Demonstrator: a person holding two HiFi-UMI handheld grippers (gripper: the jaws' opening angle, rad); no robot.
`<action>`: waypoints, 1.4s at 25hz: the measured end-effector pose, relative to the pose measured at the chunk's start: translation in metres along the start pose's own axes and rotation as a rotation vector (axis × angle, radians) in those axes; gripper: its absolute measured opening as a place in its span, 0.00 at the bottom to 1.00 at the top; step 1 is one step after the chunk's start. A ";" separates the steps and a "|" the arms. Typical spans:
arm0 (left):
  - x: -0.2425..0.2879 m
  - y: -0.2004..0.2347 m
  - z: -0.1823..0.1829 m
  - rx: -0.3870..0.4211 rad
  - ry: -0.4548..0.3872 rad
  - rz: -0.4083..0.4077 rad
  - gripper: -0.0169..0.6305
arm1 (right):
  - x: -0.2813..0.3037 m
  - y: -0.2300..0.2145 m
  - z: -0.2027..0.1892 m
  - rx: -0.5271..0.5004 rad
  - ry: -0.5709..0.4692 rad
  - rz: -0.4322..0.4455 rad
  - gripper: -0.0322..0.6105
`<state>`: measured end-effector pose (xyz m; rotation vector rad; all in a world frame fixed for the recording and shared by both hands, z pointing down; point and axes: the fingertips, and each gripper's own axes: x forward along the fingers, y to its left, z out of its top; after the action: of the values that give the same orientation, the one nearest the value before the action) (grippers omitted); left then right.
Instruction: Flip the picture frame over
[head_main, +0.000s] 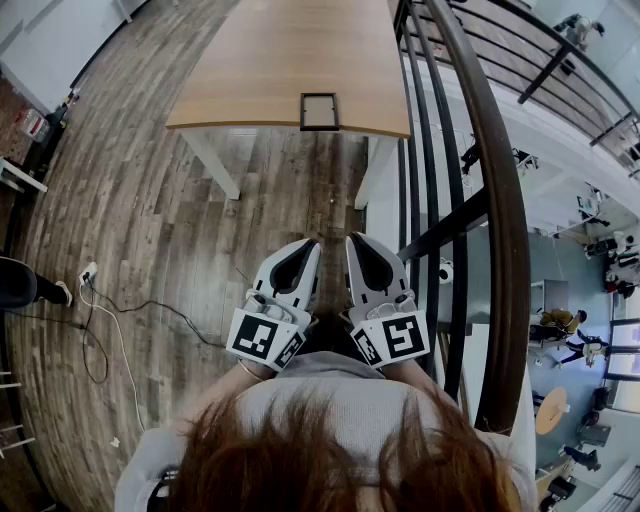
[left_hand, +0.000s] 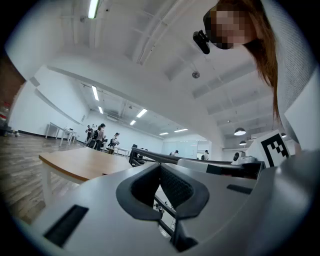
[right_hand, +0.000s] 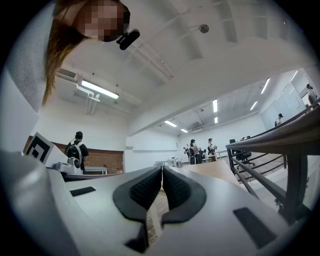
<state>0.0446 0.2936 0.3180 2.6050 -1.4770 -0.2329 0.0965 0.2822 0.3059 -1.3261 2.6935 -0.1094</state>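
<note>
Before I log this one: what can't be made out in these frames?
- picture frame, head view: too small to tell which face is up.
- table, head view: far end cut off by the top edge.
- Right gripper view: frame not discernible on the distant, edge-on tabletop.

The picture frame (head_main: 319, 112) is too small for you to tell which side faces up. The counter (head_main: 260, 70) is cut off at the top edge.
</note>
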 end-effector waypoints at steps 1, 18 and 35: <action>0.001 0.003 0.001 -0.004 -0.006 0.008 0.04 | 0.002 -0.002 0.000 0.001 0.000 0.001 0.08; 0.117 0.142 0.015 -0.047 -0.047 0.007 0.04 | 0.164 -0.059 -0.020 -0.048 0.020 -0.020 0.08; 0.252 0.260 0.025 -0.043 0.038 -0.074 0.04 | 0.328 -0.136 -0.012 -0.053 0.023 -0.115 0.08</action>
<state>-0.0509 -0.0569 0.3278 2.6174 -1.3497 -0.2195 0.0031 -0.0603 0.3047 -1.5043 2.6556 -0.0652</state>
